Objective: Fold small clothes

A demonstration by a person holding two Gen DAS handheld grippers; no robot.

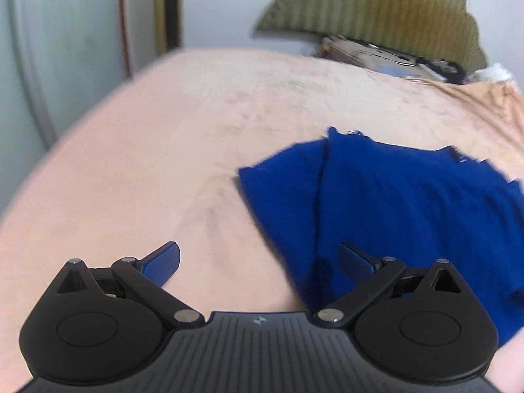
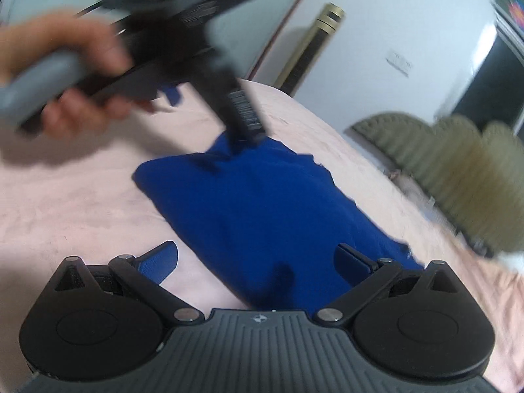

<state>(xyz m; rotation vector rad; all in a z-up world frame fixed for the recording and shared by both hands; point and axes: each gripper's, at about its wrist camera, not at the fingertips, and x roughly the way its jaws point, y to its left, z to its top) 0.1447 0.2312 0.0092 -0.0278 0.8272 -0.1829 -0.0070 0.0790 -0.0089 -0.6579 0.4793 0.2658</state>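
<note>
Cloth: crumpled royal-blue cotton garment (image 2: 262, 209) lay on the pink bed (image 1: 147, 163)
Left tool (image 1: 258, 262): open, garment rightward
Right tool (image 2: 255, 260): open, directly over it, nearer

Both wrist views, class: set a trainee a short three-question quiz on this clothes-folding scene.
1. True or false: the left gripper is clamped on the blue garment.
2. What colour is the bed cover? A green, B pink, C white.
3. In the right wrist view, what does the hand hold?

Key: 1 false, its jaws stand open. 2 B. 3 the other gripper's handle.
</note>
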